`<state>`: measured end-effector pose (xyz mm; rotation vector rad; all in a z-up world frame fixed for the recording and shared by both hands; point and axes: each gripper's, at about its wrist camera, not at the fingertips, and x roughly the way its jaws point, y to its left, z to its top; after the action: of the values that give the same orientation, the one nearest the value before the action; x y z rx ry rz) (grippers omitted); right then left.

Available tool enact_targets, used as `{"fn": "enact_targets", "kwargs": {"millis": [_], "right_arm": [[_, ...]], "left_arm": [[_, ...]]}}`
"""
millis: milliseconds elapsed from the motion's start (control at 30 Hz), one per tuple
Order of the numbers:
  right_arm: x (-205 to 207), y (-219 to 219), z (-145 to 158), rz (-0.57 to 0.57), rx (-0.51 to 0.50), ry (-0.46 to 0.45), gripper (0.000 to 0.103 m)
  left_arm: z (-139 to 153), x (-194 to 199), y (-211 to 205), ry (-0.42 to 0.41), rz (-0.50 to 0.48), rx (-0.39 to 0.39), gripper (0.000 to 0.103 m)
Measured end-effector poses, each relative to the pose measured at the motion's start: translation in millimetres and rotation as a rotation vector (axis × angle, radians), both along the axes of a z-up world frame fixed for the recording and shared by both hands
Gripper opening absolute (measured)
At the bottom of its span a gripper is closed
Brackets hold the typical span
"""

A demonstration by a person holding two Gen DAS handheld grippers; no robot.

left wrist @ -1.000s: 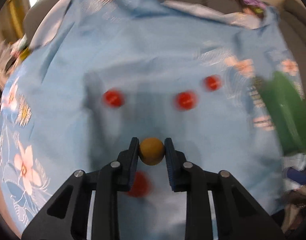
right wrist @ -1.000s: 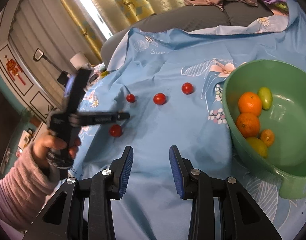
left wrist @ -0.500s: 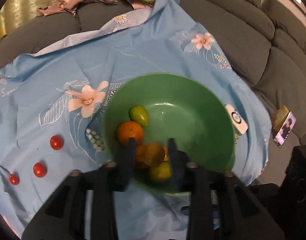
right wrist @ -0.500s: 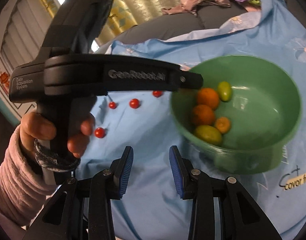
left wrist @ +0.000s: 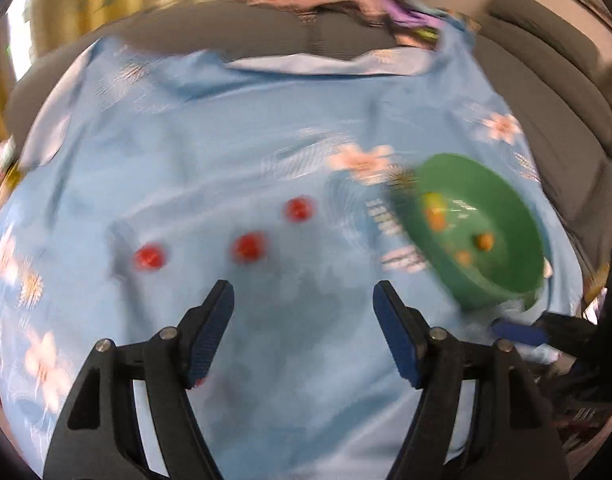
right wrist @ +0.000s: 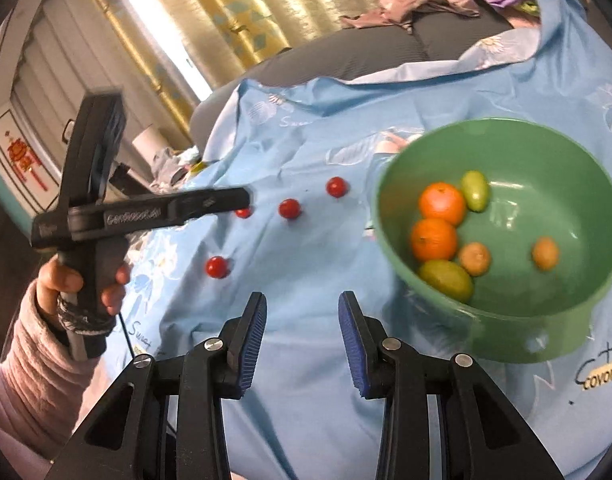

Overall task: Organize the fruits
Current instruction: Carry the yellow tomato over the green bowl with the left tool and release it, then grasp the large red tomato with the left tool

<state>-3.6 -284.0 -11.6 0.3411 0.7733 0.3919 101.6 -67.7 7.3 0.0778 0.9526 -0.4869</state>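
Both grippers, left (left wrist: 302,306) and right (right wrist: 301,314), gape empty over the cloth (right wrist: 306,264), tomatoes (right wrist: 289,209) beside the bowl (right wrist: 546,332).

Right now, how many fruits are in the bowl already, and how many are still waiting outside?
Done: six fruits sit in the green bowl: two oranges, two small orange ones and two greenish ones. In hand: nothing; the left gripper and right gripper are both open. Left: four cherry tomatoes on the blue floral cloth.
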Motion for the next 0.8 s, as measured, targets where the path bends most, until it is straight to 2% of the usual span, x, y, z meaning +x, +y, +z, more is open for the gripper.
{"fn": "enact_targets", "kwargs": {"millis": [133, 200, 333, 467, 567, 700, 800], "right_arm": [[6, 13, -2, 0.034, -0.002, 0.004, 0.038], [6, 21, -3, 0.054, -0.011, 0.008, 0.038], [10, 35, -6, 0.086, -0.022, 0.022, 0.038], [13, 42, -6, 0.107, -0.034, 0.024, 0.038], [15, 43, -7, 0.110, -0.032, 0.026, 0.038], [21, 46, -10, 0.115, -0.035, 0.034, 0.038], [27, 50, -12, 0.116, -0.036, 0.040, 0.038]], "left_arm": [[-16, -6, 40, 0.035, 0.063, 0.012, 0.071], [-24, -11, 43, 0.035, 0.050, 0.027, 0.068], [-41, -10, 39, 0.039, 0.032, 0.076, 0.057], [-62, -1, 48, 0.069, 0.046, 0.097, 0.056], [-68, 2, 54, 0.062, 0.066, 0.114, 0.055], [-71, 3, 59, 0.050, 0.073, 0.145, 0.038], [-73, 5, 62, 0.048, 0.077, 0.139, 0.034]]}}
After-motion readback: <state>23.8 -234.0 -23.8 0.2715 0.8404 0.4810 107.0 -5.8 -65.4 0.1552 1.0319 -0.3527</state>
